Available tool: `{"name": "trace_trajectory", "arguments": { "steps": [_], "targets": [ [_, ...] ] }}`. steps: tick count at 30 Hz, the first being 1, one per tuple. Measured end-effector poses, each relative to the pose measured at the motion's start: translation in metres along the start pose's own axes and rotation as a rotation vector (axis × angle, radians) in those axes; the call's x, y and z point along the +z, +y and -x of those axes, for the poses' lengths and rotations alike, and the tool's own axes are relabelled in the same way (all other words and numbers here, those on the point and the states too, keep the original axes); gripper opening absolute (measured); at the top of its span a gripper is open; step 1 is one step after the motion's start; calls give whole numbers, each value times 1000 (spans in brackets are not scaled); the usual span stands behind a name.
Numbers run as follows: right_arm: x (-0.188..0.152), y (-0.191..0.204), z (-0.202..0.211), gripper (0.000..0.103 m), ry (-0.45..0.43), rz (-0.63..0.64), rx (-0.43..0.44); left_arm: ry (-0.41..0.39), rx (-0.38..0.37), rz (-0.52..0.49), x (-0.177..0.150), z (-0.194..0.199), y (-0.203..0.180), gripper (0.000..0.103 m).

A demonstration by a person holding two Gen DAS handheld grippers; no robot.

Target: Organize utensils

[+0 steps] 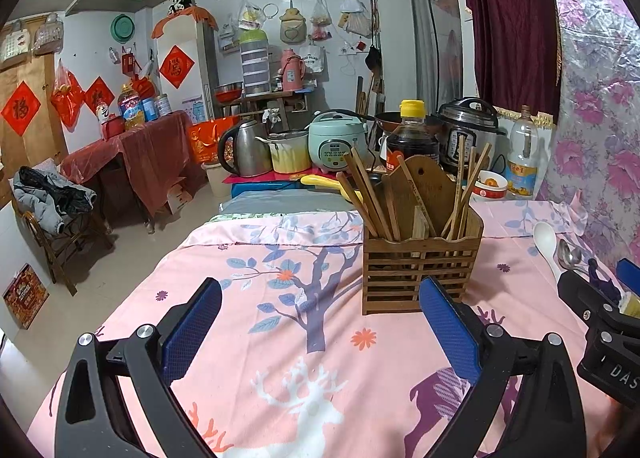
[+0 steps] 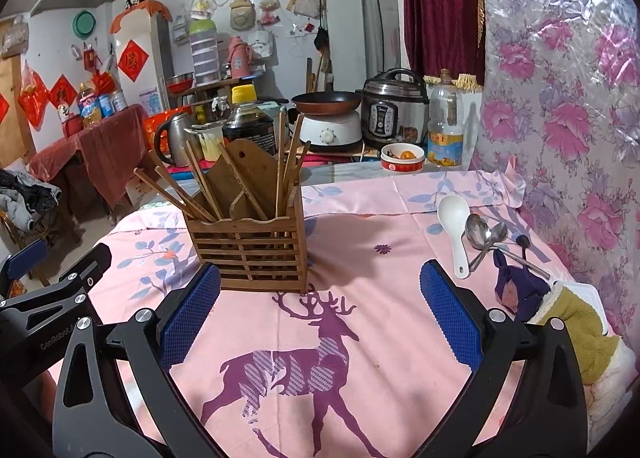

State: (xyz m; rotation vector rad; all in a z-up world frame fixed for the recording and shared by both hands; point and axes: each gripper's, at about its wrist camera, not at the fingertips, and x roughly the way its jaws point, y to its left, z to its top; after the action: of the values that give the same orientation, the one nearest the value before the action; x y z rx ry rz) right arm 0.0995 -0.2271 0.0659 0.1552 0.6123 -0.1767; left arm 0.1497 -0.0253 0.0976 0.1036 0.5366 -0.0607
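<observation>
A slatted wooden utensil holder point(image 1: 420, 266) point(image 2: 250, 250) stands on the pink tablecloth, filled with several chopsticks point(image 1: 368, 194) point(image 2: 200, 182) and a wooden spatula point(image 2: 248, 174). To its right lie a white plastic spoon point(image 2: 454, 222) point(image 1: 546, 240) and two metal spoons point(image 2: 480, 234) point(image 1: 568, 254). My left gripper point(image 1: 320, 322) hovers open in front of the holder, nothing between its fingers. My right gripper point(image 2: 320, 314) is open too, low over the cloth, with the holder ahead on the left and the spoons ahead on the right.
A purple and olive cloth bundle point(image 2: 560, 310) lies at the right edge by the floral plastic wall point(image 2: 568, 98). Behind the table stand a soy sauce bottle point(image 2: 248, 118), a pressure cooker point(image 2: 394, 110), an oil bottle point(image 2: 445, 126), a red-rimmed bowl point(image 2: 402, 157) and a kettle point(image 1: 244, 148).
</observation>
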Motion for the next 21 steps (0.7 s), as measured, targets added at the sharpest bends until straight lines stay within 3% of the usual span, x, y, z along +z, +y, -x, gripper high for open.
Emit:
{"name": "trace_trajectory", "arguments": {
  "steps": [21],
  "targets": [
    [0,2,1,96,-2,2,2,2,0,-1,-1,-1,0,97]
  ]
}}
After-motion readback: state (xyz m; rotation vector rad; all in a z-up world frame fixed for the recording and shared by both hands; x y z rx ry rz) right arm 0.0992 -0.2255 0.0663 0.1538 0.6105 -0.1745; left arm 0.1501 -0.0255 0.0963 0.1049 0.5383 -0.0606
